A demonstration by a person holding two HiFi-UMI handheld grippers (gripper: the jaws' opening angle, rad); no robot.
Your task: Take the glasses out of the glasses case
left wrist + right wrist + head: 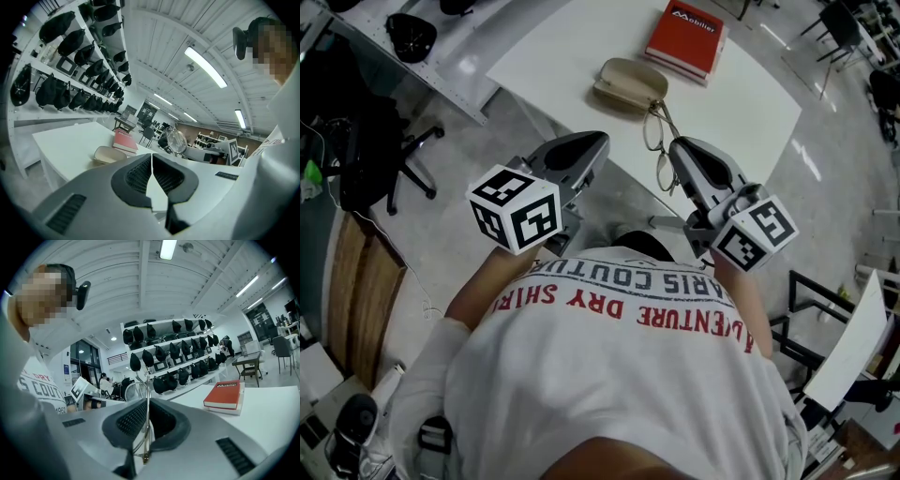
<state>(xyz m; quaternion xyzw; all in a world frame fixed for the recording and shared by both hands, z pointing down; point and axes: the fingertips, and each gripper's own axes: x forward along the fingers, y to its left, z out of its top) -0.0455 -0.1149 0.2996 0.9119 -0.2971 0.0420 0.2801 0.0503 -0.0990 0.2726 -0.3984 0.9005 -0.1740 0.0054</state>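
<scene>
The right tongs (146, 423) are pinching the glasses (656, 137) by one thin arm, near the glasses case (630, 84) on the tabletop (741, 117). The left tongs (152, 176) are sitting closed, empty.

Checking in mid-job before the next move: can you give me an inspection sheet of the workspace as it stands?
Surface: white table, mostly bare.
Job's things: glasses out of the case, held clear of it; case lies on the table.
Clutter: red book beyond the case.
Grippers: left gripper shut, empty; right gripper shut on the glasses.
Cables: nothing seen on the table.
Surroundings: black chair at left; shelves of black gear.
</scene>
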